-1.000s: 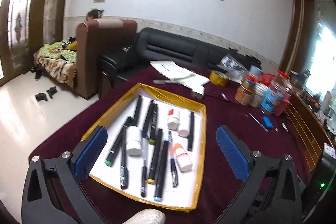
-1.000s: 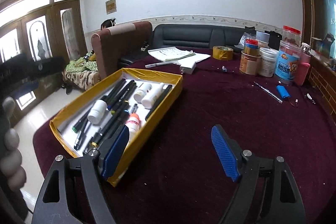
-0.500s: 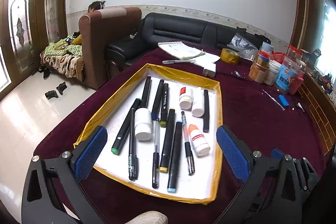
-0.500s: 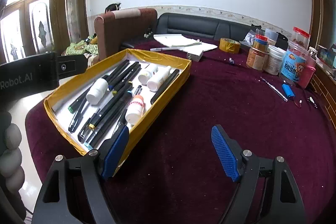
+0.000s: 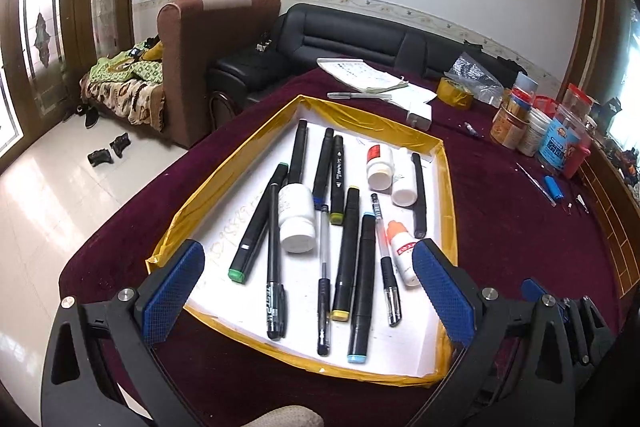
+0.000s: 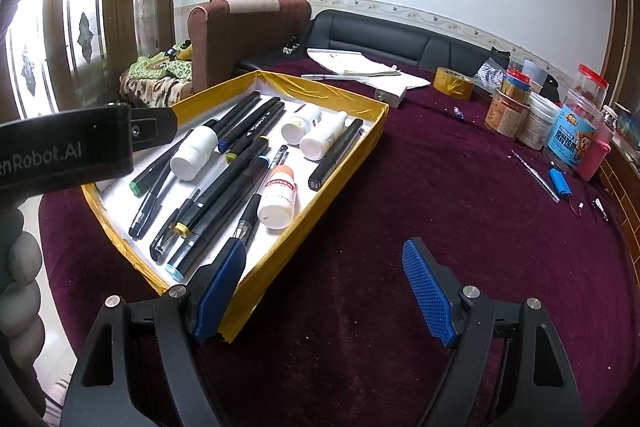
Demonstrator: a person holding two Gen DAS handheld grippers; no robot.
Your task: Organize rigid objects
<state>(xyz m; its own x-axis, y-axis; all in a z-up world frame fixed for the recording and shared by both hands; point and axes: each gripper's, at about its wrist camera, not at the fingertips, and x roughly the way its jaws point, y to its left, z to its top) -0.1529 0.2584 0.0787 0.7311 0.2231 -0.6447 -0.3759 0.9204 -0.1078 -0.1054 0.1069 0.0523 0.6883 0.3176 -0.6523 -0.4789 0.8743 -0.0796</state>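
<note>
A shallow yellow-edged tray with a white floor lies on the maroon tablecloth. It holds several black markers and pens, plus white bottles: a large one, two small ones, and an orange-capped one. My left gripper hangs open above the tray's near end, nothing between its blue pads. My right gripper is open too, over bare cloth just right of the tray, its left pad by the tray's near corner.
Jars and tins cluster at the table's far right, with a blue lighter and a thin tool in front of them. Papers, a tape roll and a white adapter lie beyond the tray. Sofas stand behind the table.
Both grippers have come down and closer to the tray, which now looms larger in both views. Both stay open as before.
</note>
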